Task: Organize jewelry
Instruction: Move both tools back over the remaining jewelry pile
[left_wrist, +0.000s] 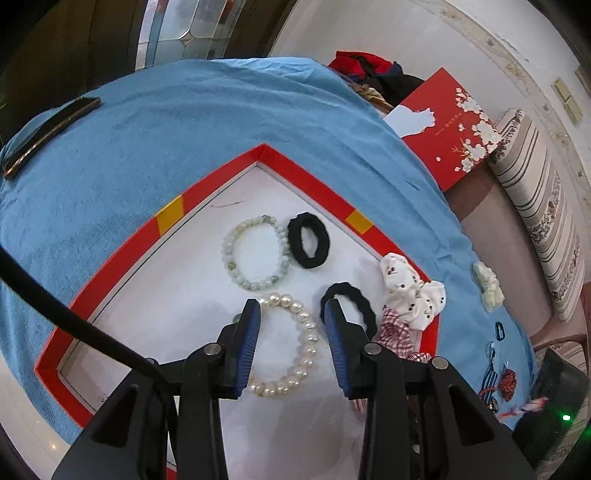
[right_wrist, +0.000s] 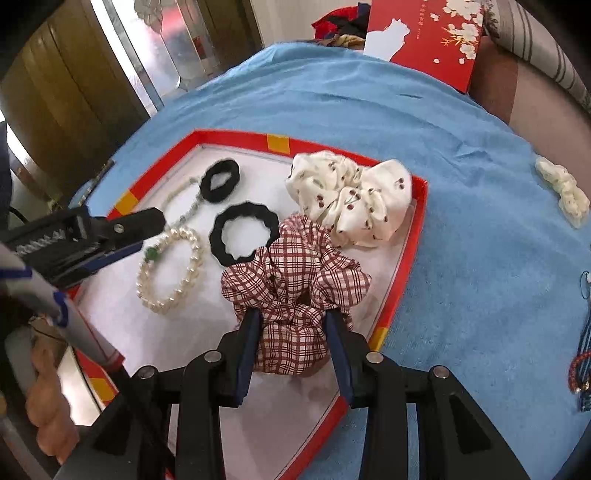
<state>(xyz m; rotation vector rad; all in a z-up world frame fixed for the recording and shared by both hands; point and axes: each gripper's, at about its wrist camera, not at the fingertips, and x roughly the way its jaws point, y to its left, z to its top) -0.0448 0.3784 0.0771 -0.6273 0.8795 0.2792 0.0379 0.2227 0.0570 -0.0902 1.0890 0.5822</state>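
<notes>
A red-rimmed box (left_wrist: 118, 266) with a white floor lies on the blue cloth. In it are a white pearl bracelet (left_wrist: 295, 343), a pale green bead bracelet (left_wrist: 255, 254), a fuzzy black hair tie (left_wrist: 308, 240) and a wavy black hair tie (left_wrist: 351, 302). My left gripper (left_wrist: 291, 314) is open over the pearl bracelet, holding nothing. In the right wrist view my right gripper (right_wrist: 293, 321) is open around the near part of a red plaid scrunchie (right_wrist: 295, 288). A white cherry-print scrunchie (right_wrist: 351, 195) lies against the box's far right rim (right_wrist: 421, 206).
On the blue cloth (right_wrist: 461, 221) right of the box lie a cream scrunchie (right_wrist: 563, 190) and several small earrings and beaded pieces (left_wrist: 498, 373). A red flowered box lid (left_wrist: 447, 125) leans at the back. A dark phone (left_wrist: 48, 134) lies at the far left.
</notes>
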